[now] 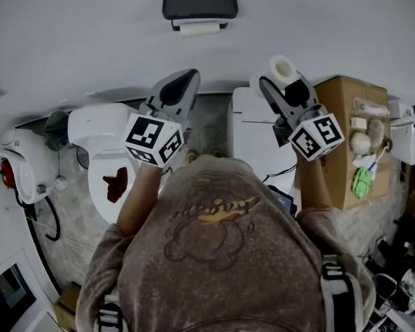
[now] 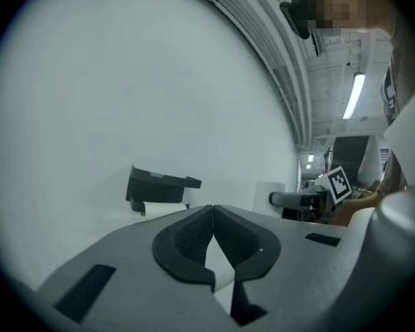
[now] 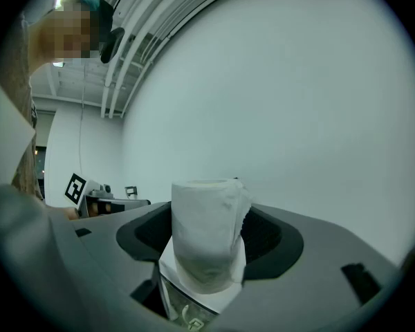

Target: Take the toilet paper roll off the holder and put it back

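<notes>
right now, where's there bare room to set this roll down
The top of the white unit, between the toilet and the cardboard box, looks bare. The box's left half is free too; its right edge is crowded with small items. The holder already carries a roll.

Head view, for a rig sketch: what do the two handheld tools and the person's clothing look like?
The left claw and right claw are pale grey with black ribbed pads; each carries a white cube with black square markers. The person wears a brownish short-sleeved shirt with a cartoon print.
</notes>
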A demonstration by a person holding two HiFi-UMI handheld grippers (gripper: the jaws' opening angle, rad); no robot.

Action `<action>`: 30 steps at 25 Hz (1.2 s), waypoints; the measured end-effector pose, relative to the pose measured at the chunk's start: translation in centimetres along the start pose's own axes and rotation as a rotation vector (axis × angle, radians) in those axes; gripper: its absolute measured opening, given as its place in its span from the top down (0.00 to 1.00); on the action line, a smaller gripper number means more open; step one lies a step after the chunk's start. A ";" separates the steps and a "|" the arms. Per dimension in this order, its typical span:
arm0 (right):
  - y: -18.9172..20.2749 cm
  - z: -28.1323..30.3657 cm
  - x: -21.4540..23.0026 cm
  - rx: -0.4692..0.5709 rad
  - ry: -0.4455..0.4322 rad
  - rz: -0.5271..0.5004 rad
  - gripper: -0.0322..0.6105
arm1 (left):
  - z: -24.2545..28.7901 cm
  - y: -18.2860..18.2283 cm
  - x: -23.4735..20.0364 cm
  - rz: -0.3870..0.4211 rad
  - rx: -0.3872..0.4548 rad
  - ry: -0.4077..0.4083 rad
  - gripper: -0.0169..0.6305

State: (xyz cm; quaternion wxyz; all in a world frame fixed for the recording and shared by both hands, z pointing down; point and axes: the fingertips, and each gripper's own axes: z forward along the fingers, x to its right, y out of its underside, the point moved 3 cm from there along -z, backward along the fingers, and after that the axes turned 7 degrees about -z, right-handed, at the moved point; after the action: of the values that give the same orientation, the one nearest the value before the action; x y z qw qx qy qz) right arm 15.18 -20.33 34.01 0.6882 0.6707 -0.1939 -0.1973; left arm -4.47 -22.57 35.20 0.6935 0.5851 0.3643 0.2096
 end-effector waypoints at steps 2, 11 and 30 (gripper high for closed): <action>-0.8 0.0 0.4 0.010 0.000 0.004 0.50 | -0.1 -0.1 0.1 -0.001 0.002 0.002 0.94; -4.0 1.0 2.5 0.034 -0.012 0.022 0.50 | 0.0 -0.3 0.0 0.001 0.004 0.007 0.94; -13.7 8.7 3.5 0.111 -0.130 -0.090 0.50 | 0.6 -0.3 -0.4 0.001 -0.009 0.022 0.94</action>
State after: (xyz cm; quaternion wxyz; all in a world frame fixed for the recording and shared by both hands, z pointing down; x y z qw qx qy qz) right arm 13.32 -29.89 20.59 0.6263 0.7017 -0.2186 -0.2600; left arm -4.32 -23.33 35.04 0.6919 0.5798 0.3709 0.2179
